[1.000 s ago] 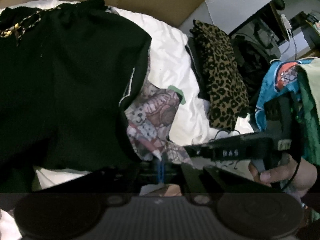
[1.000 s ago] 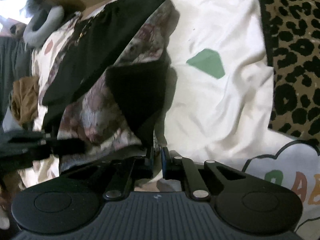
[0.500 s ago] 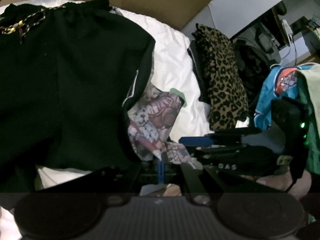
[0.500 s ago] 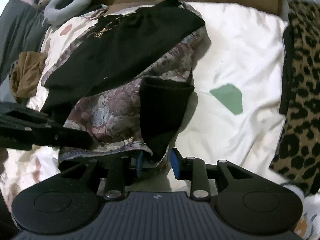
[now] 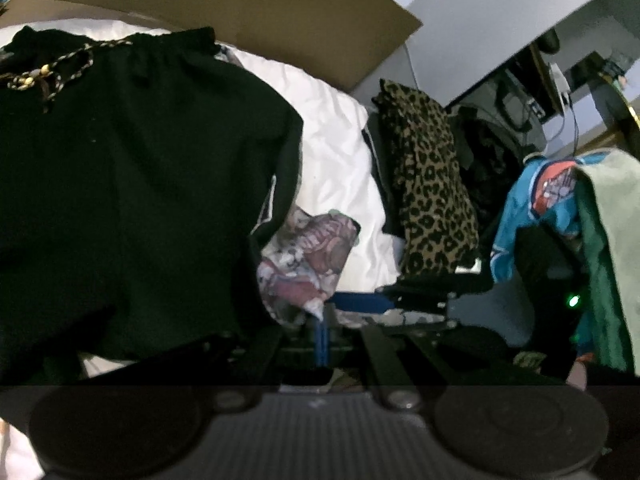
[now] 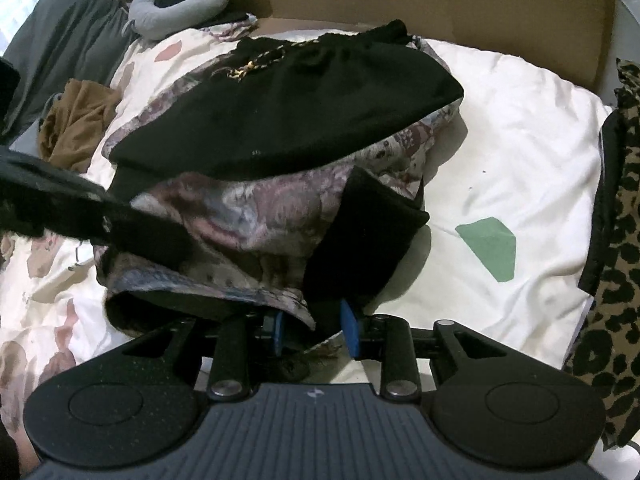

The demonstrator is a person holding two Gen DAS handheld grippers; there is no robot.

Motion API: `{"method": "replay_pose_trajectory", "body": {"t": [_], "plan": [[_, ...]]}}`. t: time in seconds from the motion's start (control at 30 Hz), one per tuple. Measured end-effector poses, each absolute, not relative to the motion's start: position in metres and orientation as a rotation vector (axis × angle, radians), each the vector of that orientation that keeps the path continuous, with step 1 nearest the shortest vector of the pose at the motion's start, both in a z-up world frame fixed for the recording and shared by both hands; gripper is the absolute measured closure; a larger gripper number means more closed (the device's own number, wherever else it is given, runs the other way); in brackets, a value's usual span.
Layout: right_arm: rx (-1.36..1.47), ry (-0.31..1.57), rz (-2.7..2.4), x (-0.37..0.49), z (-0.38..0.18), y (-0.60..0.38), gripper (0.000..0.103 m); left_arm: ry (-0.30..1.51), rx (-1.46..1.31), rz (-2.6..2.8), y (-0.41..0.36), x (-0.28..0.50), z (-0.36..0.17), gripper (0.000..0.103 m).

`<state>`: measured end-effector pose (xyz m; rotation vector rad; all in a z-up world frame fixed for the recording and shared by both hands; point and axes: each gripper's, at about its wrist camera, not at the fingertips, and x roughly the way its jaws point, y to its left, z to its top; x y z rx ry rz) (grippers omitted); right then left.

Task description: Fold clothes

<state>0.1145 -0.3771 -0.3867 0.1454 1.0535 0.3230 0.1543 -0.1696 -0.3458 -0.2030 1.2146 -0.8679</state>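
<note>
Jaws of the right gripper [image 6: 314, 326] have just been opening and now stand spread at the lower middle of the right wrist frame, their blue pads apart, with the patterned hem and a black fold lying loose between them. Jaws of the left gripper [image 5: 322, 334] are pressed together at the lower middle of the left wrist frame, pinching a corner of the patterned garment [image 6: 256, 216]. Over that garment lie the black shorts [image 6: 288, 112], their braided drawstring [image 6: 256, 62] toward the top of the frame. Both rest on the white bedsheet [image 6: 520, 136], which carries a green patch [image 6: 490, 246]. Leopard-print fabric [image 6: 618, 240] runs down the right edge, a cardboard sheet [image 6: 440, 0] stands along the top, and a brown cloth [image 6: 76, 120] lies at the left.
</note>
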Motion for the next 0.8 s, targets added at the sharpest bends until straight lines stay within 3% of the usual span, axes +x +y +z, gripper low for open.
{"method": "replay_pose_trajectory", "body": {"t": [0.1, 0.2, 0.43, 0.8], "plan": [[0.144, 1.054, 0.319, 0.115, -0.389, -0.379, 0.075, 1.202, -0.220, -0.875, -0.166, 0.156, -0.341, 0.103], [0.167, 1.031, 0.309, 0.115, -0.385, -0.383, 0.087, 1.193, -0.220, -0.865, -0.163, 0.160, -0.339, 0.103], [0.188, 0.973, 0.300, 0.114, -0.375, -0.390, 0.101, 1.201, -0.234, -0.794, -0.150, 0.169, -0.345, 0.103], [0.147, 0.978, 0.319, 0.117, -0.376, -0.381, 0.096, 1.199, -0.244, -0.789, -0.149, 0.170, -0.347, 0.103]]}}
